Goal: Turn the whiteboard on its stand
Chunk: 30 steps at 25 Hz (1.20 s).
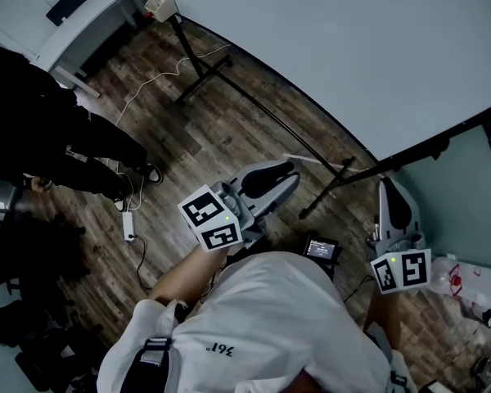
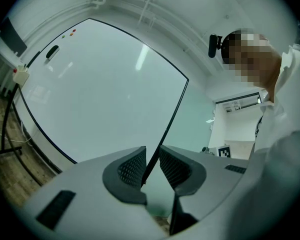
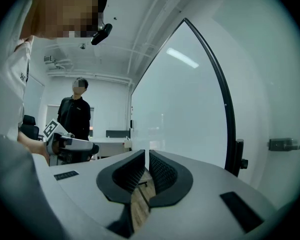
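Wood-plank floor (image 1: 196, 146) all round, with the big whiteboard (image 1: 352, 47) tipped at an angle on its black stand (image 1: 270, 115). Not turned yet by the look of it, so guessing this is the line-up stage.

Left gripper (image 2: 151, 159) just short of the whiteboard's lower edge, jaws a small way apart and clamped on nothing. Black frame edge lined up through the gap, but seemingly beyond the pads rather than between them. Right gripper (image 3: 146, 159) just below the whiteboard's near corner, pinched almost together and empty, only floor showing through the slit.

Stuff to worry about from here:
- Going in with the right one as is: no room for the frame between those jaws, so a likely glance off the rim instead of a hold.
- Pushing on one side only: possible skid or tip of the whole stand rather than a clean pivot.
- Swinging the lower edge out fast: risk of clipping the stand's floor bar. White power strip (image 1: 129, 224) and a person in black (image 1: 57, 137) both well to the left of the whiteboard, probably out of reach, but worth a glance.

Containers: pretty much none. Small white box (image 1: 162, 6) at the whiteboard's far corner, closed up, contents impossible to tell.
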Motion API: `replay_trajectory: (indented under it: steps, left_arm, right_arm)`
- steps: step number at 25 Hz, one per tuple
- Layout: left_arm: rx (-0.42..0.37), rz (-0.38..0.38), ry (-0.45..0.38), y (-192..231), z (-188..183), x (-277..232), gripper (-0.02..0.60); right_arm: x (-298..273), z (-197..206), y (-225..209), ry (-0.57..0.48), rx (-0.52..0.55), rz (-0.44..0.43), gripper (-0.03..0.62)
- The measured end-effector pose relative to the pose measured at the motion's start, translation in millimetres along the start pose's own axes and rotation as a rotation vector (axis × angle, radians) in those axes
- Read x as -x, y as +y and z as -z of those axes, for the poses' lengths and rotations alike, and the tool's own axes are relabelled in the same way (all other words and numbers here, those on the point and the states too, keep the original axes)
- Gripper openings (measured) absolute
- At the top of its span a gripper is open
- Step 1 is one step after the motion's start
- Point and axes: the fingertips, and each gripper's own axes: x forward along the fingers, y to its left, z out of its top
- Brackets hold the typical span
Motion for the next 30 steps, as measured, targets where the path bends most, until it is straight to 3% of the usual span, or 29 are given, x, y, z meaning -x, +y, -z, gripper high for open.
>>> replay_trajectory:
  steps: [10,15,30]
  left_arm:
    - [0.007,0.035,0.047,17.0,-0.8,35.7,0.089]
    - [0.007,0.036,0.05,3.8,4.8,39.7,0.089]
    - [0.033,0.005,0.043,-54.0,42.6,-7.4,0.089]
  right_arm:
    - [-10.1,10.6,38.7,0.007,-0.04,0.049,0.044]
    - [1.4,8.7,45.6,0.008,-0.032,0.035,0.044]
    - [45.6,11.7,-1.3,0.029,-0.012,-0.043,0.041]
